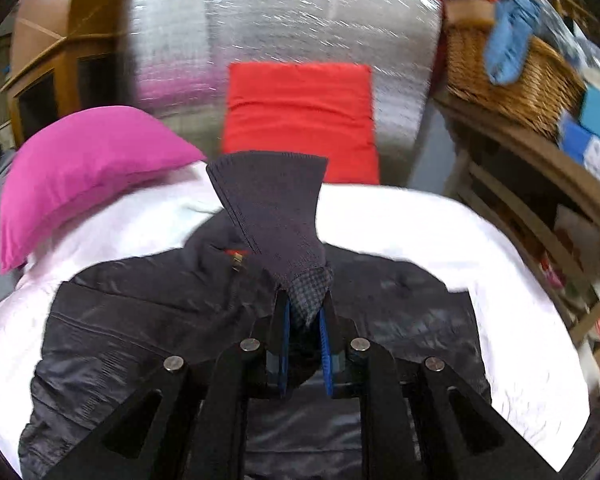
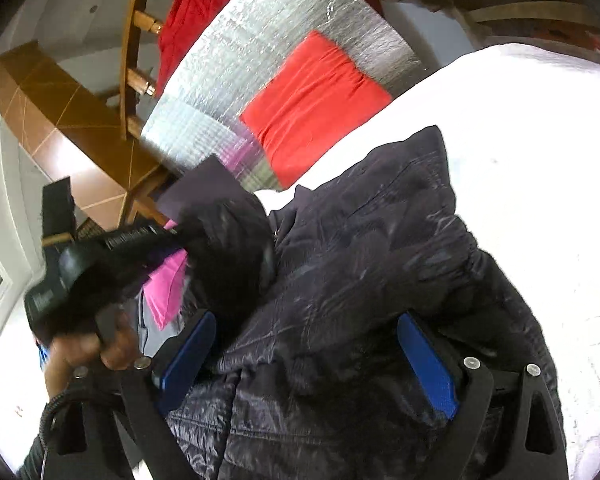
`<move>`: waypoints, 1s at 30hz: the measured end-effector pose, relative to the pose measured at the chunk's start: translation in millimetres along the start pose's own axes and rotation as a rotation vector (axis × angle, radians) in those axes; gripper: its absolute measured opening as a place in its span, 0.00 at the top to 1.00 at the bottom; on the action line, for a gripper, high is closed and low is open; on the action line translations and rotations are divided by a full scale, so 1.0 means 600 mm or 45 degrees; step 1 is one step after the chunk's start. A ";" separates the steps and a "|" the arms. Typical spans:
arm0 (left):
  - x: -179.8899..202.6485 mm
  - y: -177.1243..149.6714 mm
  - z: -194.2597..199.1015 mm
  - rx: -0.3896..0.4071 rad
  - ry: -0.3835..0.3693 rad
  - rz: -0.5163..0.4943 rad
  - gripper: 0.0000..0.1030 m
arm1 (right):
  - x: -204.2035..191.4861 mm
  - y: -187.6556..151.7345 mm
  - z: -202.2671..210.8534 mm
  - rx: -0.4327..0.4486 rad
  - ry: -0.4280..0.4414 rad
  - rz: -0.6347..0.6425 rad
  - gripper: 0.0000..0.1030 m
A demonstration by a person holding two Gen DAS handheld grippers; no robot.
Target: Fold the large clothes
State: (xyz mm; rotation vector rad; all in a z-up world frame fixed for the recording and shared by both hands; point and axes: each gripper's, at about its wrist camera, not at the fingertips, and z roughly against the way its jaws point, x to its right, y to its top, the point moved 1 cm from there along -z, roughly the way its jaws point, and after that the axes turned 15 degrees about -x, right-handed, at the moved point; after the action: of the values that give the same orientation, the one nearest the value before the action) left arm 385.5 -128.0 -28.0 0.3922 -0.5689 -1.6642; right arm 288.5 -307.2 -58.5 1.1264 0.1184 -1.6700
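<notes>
At the bottom centre of the left wrist view, the left gripper [image 1: 305,320] is clenched on the ribbed knit cuff [image 1: 272,208] of one dark jacket [image 1: 148,320]; the cuff stands up past the pads toward mid-frame. In the right wrist view the right gripper [image 2: 308,360] stands with its blue pads wide apart, low in the frame; jacket fabric bulges between them, but neither pad visibly presses on it, so it reads as released.

The jacket lies spread on a white sheet [image 1: 440,232], filling the lower half of both views. Its shell is shiny, thin and quilted: likely light, soft and slippery, prone to sliding off itself once folded. The knit cuff is grippier and the better hold; hems and seams would serve next.

At mid-left of the right wrist view the person's hand [image 2: 100,344] carries the left gripper, blurred.

Farther off: one pink pillow [image 1: 88,168] at left, one red cushion [image 1: 300,120] at centre against a silver foil panel [image 1: 280,20], and one wicker basket [image 1: 508,80] at upper right with a blue cloth [image 1: 508,40] over its rim.
</notes>
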 end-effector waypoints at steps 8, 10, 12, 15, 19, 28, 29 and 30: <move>0.017 -0.021 -0.007 -0.124 -0.116 -0.088 0.35 | 0.012 0.007 0.013 0.037 0.011 -0.055 0.08; 0.015 -0.024 -0.006 -0.151 -0.158 -0.093 0.32 | 0.019 0.009 0.016 0.037 0.025 -0.067 0.08; 0.000 -0.031 0.006 -0.161 -0.199 -0.079 0.31 | 0.027 0.012 0.018 0.039 0.041 -0.090 0.08; -0.045 -0.048 0.031 -0.137 -0.202 -0.048 0.31 | 0.036 0.016 0.024 0.034 0.081 -0.125 0.08; -0.148 -0.079 0.062 -0.087 -0.148 0.052 0.29 | 0.032 0.030 0.030 -0.005 0.183 -0.184 0.08; -0.429 -0.156 0.040 -0.110 -0.006 0.576 0.29 | 0.017 0.085 -0.085 -0.248 0.202 -0.412 0.08; -0.440 -0.160 0.036 -0.117 -0.007 0.594 0.29 | 0.016 0.087 -0.096 -0.253 0.180 -0.425 0.08; -0.451 -0.167 0.034 -0.123 -0.008 0.611 0.29 | 0.017 0.091 -0.103 -0.253 0.162 -0.431 0.08</move>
State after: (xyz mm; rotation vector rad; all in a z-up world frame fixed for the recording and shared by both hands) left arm 339.0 151.5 -84.7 0.1615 -0.5356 -1.2250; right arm 369.3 -302.2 -76.0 1.1034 0.5717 -1.8330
